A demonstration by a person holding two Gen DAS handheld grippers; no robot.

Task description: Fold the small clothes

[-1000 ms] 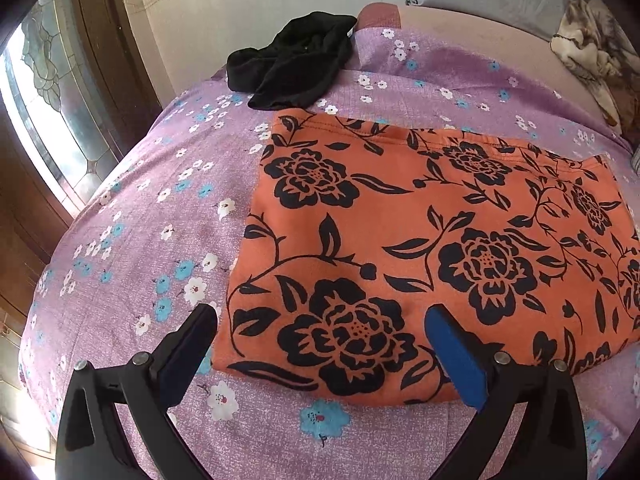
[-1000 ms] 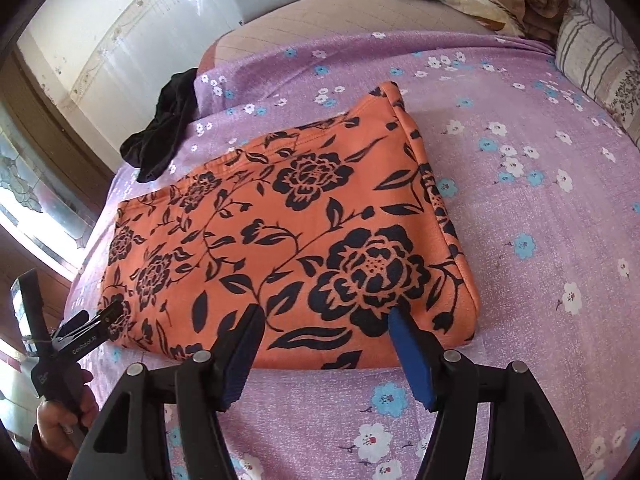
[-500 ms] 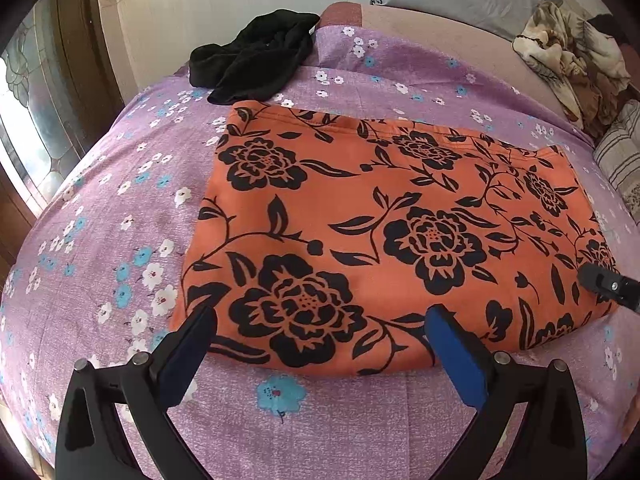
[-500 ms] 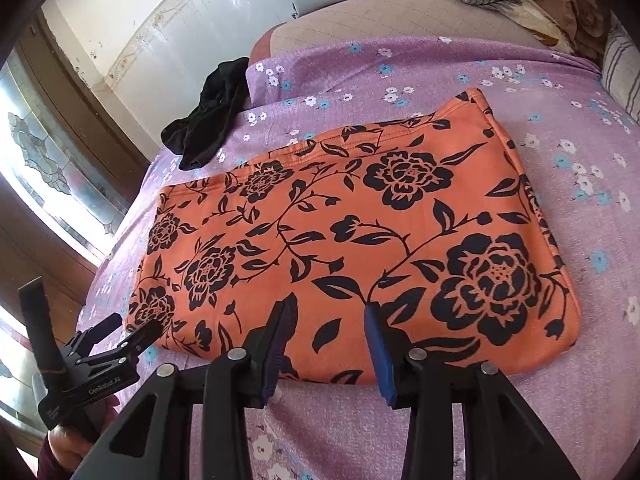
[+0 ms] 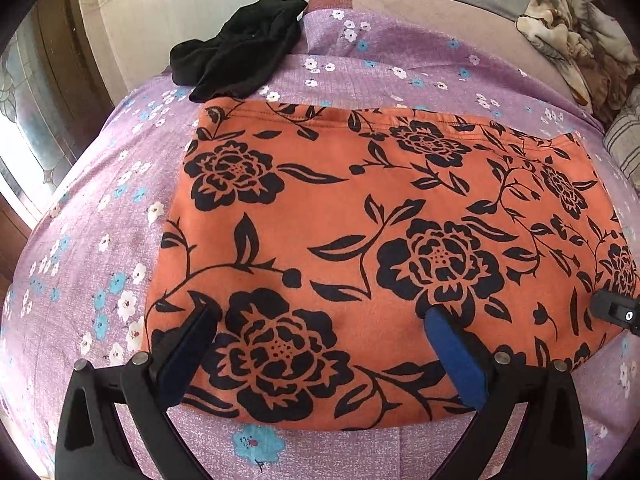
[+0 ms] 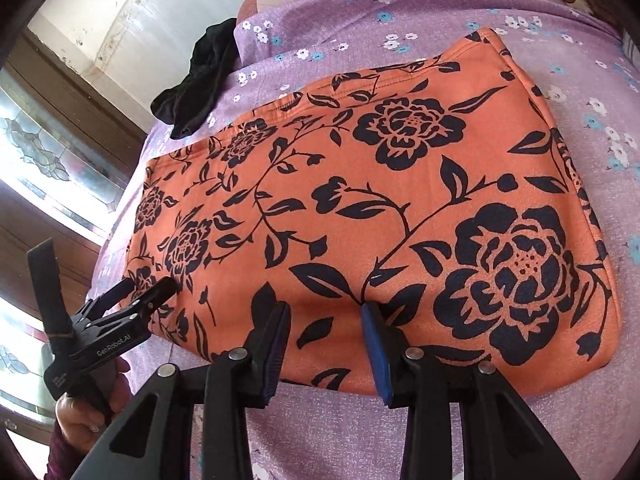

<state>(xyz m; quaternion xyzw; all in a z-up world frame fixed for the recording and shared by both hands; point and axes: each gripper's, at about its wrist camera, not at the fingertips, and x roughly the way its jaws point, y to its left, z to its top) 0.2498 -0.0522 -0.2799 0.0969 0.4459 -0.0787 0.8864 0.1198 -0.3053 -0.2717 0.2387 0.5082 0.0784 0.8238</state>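
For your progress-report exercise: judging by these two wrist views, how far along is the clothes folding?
Done: the orange floral garment lies flat as a neat rectangle on the purple bedsheet.
In hand: both grippers sit over its near edge, the left gripper wide open, the right gripper narrower; neither visibly pinches cloth yet.
Left: probably another fold, and the black garment at the far corner lies crumpled, unfolded.

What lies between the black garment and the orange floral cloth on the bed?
Only a narrow strip of purple bedsheet; the black garment almost meets the orange cloth in the left wrist view.
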